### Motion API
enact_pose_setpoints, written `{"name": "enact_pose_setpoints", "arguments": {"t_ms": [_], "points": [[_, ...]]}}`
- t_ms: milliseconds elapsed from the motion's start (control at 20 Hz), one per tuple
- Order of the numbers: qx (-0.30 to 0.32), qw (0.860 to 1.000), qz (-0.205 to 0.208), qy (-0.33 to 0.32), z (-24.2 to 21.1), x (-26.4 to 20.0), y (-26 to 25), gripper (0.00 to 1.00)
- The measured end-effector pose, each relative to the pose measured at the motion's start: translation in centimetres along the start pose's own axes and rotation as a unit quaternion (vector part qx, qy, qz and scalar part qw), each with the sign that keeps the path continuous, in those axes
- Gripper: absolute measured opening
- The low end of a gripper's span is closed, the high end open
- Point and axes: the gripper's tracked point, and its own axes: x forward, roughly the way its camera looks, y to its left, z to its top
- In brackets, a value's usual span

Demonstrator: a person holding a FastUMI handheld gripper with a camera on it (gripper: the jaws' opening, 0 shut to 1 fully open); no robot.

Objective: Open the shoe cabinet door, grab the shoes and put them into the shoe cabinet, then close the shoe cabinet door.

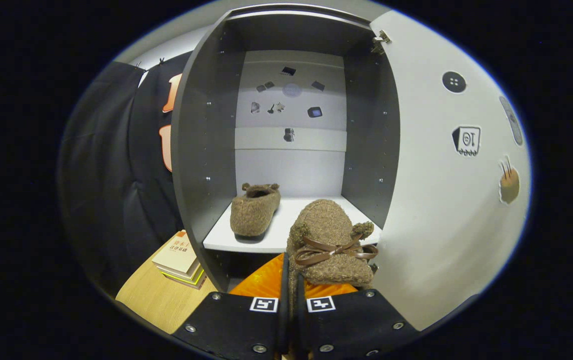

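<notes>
Shoe cabinet (206,150) stands at twelve o'clock, its door (436,200) swung out at two o'clock. One shoe (255,208) sits on the shelf (286,235) inside (left half). Second shoe (329,240) is pinched between the gripper (286,290) fingers, just before the shelf. Books (179,257) lie on the table (159,300) at ten o'clock.

The gripper (289,285) had its fingers pinched together on the edge of a fuzzy brown shoe (329,245), which carried a brown ribbon bow (329,251) and was held just in front of the shoe cabinet (206,150). The cabinet door (441,200) stood open to the right, bearing stickers. A second matching shoe (255,210) rested on the white shelf (286,227) inside, toward its left. A stack of books (180,260) lay on the wooden surface (159,297) beside the cabinet's left wall.
</notes>
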Motion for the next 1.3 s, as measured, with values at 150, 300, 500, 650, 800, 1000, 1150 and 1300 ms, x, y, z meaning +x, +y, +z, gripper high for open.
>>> {"name": "enact_pose_setpoints", "arguments": {"t_ms": [150,300,500,650,800,1000,1150,1300], "points": [[0.000,1.000,0.006,0.015,1.0,3.0,-0.6,0.07],[0.010,1.000,0.013,0.024,1.7,6.2,-1.5,0.07],[0.012,0.999,0.027,0.034,2.8,10.6,-2.2,0.07],[0.015,0.999,0.041,0.031,4.2,13.4,-2.1,0.07],[0.001,0.998,0.048,0.040,4.3,16.6,-2.0,0.07],[-0.011,0.997,0.054,0.059,3.5,19.8,-1.6,0.07],[-0.019,0.996,0.059,0.069,3.0,21.5,-1.4,0.08],[-0.024,0.996,0.052,0.073,2.6,22.5,-1.1,0.11]]}}
